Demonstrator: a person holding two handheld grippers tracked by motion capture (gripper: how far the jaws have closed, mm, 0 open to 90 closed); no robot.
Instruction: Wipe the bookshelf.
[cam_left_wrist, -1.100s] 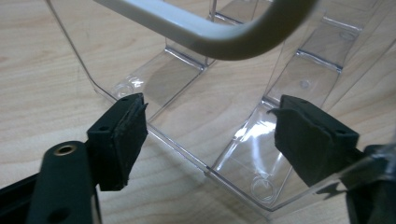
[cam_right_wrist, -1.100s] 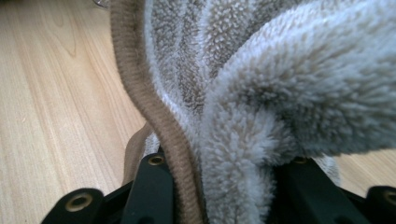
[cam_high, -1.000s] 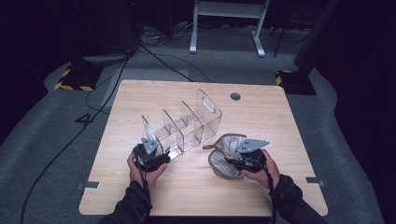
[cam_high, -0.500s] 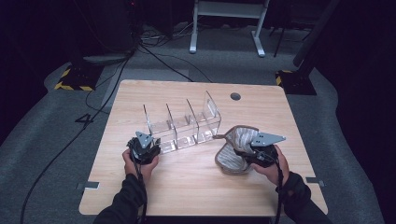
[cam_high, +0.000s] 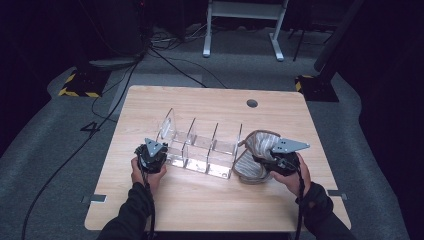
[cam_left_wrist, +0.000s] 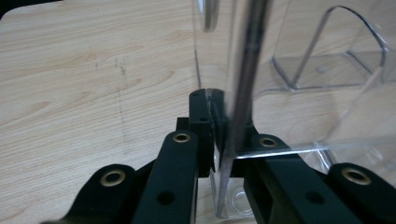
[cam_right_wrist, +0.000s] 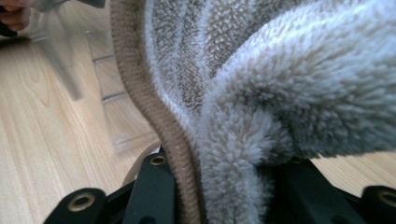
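The clear acrylic divider rack (cam_high: 200, 147) stood mid-worktop (cam_high: 210, 205). The left gripper (cam_high: 151, 156), its jaws having just closed, was clamped on the rack's left end wall. The right gripper (cam_high: 278, 161) held a fleece-lined slipper (cam_high: 252, 155) clenched just beside the rack's right end

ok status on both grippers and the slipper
Left gripper just closed, clamped on clear organizer wall. Right gripper holds fuzzy slipper beside organizer's right end. Nothing in the way.
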